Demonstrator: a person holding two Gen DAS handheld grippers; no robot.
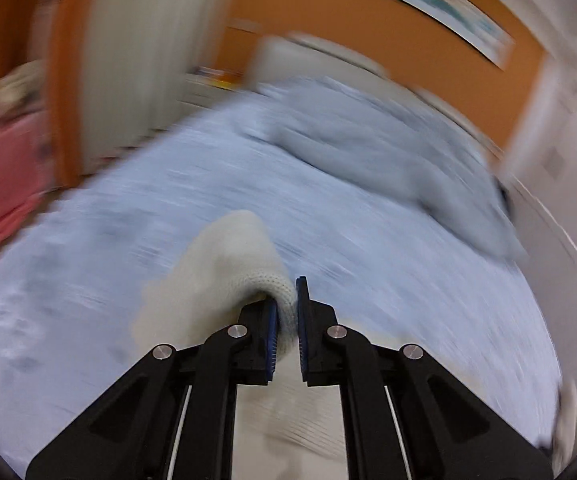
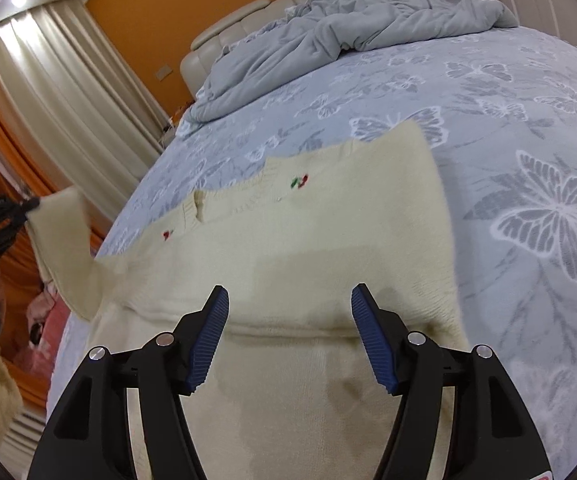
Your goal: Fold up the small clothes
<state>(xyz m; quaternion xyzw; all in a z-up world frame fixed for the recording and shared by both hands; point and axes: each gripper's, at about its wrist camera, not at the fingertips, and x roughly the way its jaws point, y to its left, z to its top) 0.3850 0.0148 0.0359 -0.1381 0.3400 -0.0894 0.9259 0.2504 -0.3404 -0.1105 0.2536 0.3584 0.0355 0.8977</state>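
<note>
Sweater (image 2: 328, 240) sleeve (image 1: 224, 264), blurred, pinched by left hand-held gripper (image 1: 287, 320); right hand-held gripper (image 2: 288, 336) spread.

Cream knit sweater (image 2: 308, 240) spread flat, one sleeve (image 2: 64, 248) lifted.

Both wrist views overlook the bed (image 2: 488, 140), left seemingly closer.

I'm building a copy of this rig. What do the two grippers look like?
Both the left gripper and right gripper have black angular linkage arms with round silver pins, and blue ribbed pads lining the fingers. No cables visible.
</note>
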